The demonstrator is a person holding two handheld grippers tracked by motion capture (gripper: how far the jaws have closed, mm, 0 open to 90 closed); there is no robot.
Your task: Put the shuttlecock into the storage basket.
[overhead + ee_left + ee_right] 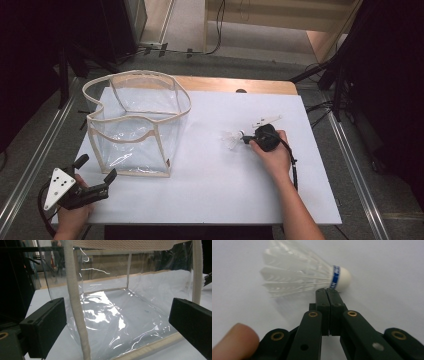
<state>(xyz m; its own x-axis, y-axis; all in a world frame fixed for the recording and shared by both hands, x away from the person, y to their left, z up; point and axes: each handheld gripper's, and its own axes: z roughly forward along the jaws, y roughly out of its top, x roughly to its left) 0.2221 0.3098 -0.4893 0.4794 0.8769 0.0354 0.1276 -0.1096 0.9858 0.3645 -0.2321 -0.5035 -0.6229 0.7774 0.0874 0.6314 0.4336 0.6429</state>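
Note:
A white feather shuttlecock point(297, 275) with a blue band and a white cork tip sits at the tips of my right gripper point(327, 291). Its jaws are pressed together and pinch the lower feather stems just behind the cork. In the high view the shuttlecock point(231, 139) is right of the table's middle, with the right gripper point(245, 138) just to its right. A clear plastic bag point(135, 125) with beige trim stands open at the left. My left gripper point(95, 168) is open near the bag's front corner. Its jaws frame the bag's edge strip point(77, 315) without touching it.
A small white object point(267, 120) lies just beyond the right hand. The white table point(210, 190) has a wooden strip along its far edge. Dark stands and cables surround the table. A fingertip point(234, 340) shows beside the right gripper's linkage.

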